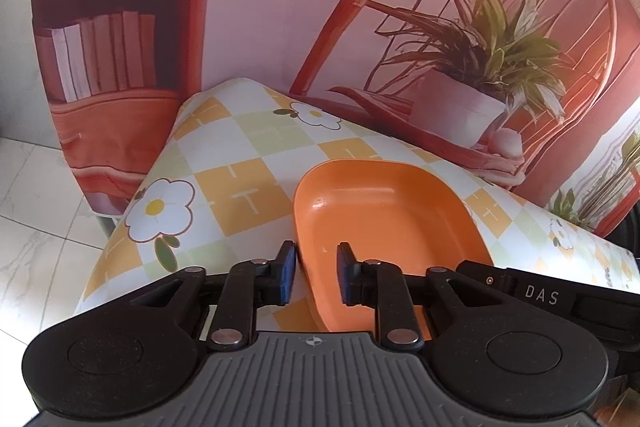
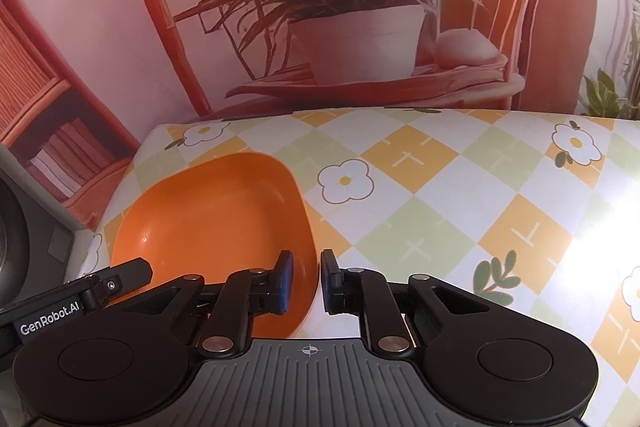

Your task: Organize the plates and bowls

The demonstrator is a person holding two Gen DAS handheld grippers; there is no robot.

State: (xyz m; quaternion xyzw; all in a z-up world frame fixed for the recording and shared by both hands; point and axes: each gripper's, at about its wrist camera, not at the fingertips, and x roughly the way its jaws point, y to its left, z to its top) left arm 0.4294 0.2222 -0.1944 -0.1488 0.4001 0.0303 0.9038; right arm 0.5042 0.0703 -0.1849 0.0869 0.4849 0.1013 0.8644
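- The orange plate (image 1: pixel 384 227) lies on the checkered flowered tablecloth (image 1: pixel 224 183).
- The left gripper (image 1: pixel 316 273) has its jaws parted, straddling the plate's near-left rim, gripping nothing I can confirm.
- The right gripper (image 2: pixel 306 281) is likewise parted, astride the plate's (image 2: pixel 212 227) near-right rim.

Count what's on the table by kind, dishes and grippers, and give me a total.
Orange dish: 1
Grippers: 2, the left gripper and the right gripper, each open with its jaws astride the dish's rim
Total: 3, on the checked tablecloth
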